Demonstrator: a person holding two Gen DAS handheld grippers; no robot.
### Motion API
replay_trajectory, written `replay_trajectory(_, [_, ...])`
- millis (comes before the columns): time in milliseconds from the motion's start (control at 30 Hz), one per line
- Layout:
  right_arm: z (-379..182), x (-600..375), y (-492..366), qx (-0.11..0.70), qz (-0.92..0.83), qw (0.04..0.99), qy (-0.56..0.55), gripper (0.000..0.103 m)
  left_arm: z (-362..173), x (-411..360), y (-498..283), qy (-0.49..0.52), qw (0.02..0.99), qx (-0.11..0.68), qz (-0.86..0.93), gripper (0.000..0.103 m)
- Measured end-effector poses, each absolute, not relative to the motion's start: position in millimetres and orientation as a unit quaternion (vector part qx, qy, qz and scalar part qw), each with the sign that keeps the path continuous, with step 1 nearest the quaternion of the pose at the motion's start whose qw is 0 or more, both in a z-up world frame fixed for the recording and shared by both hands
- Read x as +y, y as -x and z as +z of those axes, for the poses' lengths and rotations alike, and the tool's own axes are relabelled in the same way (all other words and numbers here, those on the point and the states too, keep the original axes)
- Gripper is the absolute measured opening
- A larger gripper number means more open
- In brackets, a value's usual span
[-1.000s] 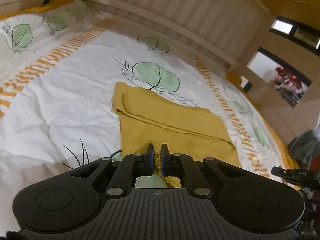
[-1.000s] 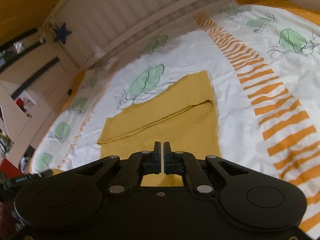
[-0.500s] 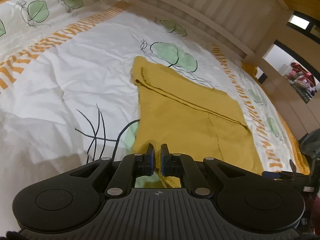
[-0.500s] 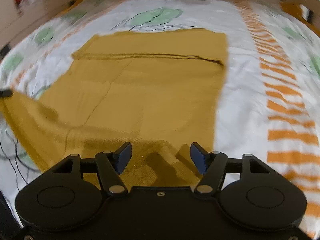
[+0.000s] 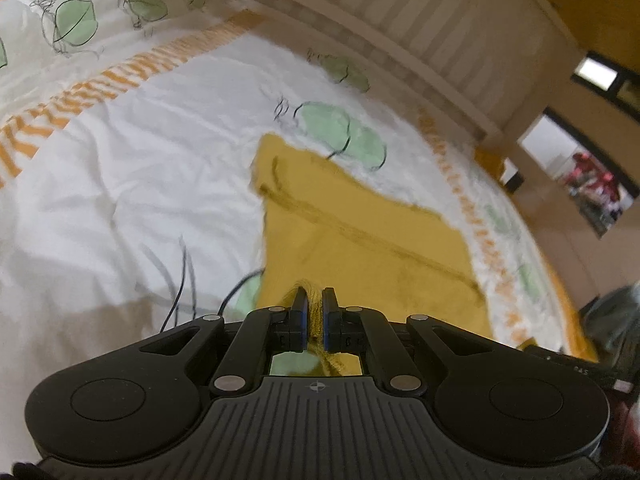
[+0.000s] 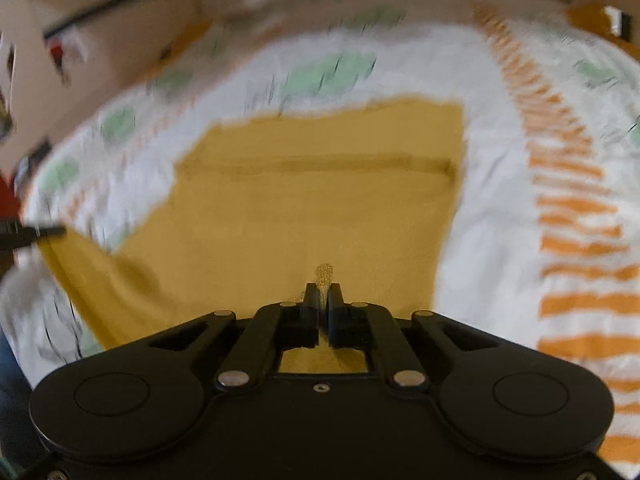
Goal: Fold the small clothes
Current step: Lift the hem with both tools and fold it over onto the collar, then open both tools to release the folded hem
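Observation:
A mustard-yellow garment (image 5: 360, 240) lies spread on the bed, with a seam running across its far part. My left gripper (image 5: 315, 300) is shut on a bunched near corner of it; yellow cloth shows between the blue pads. In the right wrist view the same yellow garment (image 6: 320, 200) fills the middle, blurred by motion. My right gripper (image 6: 324, 292) is shut on a pinch of its near edge, and a tuft of cloth sticks up between the fingertips. At the left edge of that view the left gripper's tip (image 6: 24, 234) holds the garment's raised left corner.
The white bedsheet (image 5: 132, 168) has green leaf prints and orange striped bands (image 6: 576, 208). A slatted wooden bed rail (image 5: 400, 28) runs along the far side. A doorway (image 5: 580, 184) opens at the right of the left wrist view.
My right gripper opened wide over the garment's near edge, then shut on it. The left gripper kept its grip on the corner while its view shifted slightly.

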State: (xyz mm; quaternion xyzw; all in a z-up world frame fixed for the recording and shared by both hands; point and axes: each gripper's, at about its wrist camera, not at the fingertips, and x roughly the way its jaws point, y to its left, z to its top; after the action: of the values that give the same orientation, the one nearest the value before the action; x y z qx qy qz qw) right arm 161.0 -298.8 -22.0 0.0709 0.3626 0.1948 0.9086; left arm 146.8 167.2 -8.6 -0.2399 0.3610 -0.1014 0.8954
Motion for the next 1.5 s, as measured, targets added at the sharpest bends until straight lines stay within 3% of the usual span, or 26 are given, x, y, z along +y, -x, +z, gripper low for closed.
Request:
replay_trajectory(200, [16.4,-318.9,-193.6,0.274,0.165,0.941,-0.112,0.010,20.5,174.3,-188.0,0.254,0.903,0.327,-0.114,0.006])
replay_trajectory(433, [22.4,-321.6,-256.5,0.237,0.134,0.956,-0.111,0.010,31.7,170.2,-259.5,0.245,0.912,0.308,-0.116,0.006])
replay_trajectory(833, [-33.2,-322.6,-377.4,0.279,0.072,0.950,-0.122,0.010,-25.7,157.4,-392.9,0.227,0.898,0.367,-0.083,0.006])
replay_trajectory(1200, [-84.0,-315.4,-422.6,0.322,0.036,0.940,-0.110,0.011,-68.2,159.1,-437.7,0.230,0.892,0.387,-0.041,0.007])
replay_trajectory(1267, [-87.8,-315.2,-425.2,0.322,0.026,0.940,-0.107,0.020,-66.1,161.5,-440.1,0.225,0.896,0.381,-0.030,0.008])
replay_trajectory(1333, [-88.9,-317.7,-425.6,0.321,0.008,0.941,-0.107,0.021,-61.2,162.6,-438.0,0.210,0.903,0.375,-0.021,0.008])
replay_trajectory(1433, [-85.2,-323.6,-420.1,0.311,-0.004,0.943,-0.117,0.036,-52.3,162.0,-430.4,0.186,0.911,0.369,-0.019,0.027])
replay_trajectory(1500, [-78.7,-325.2,-410.5,0.303,-0.002,0.946,-0.115,0.038,-46.4,156.6,-422.0,0.164,0.916,0.366,-0.027,0.027])
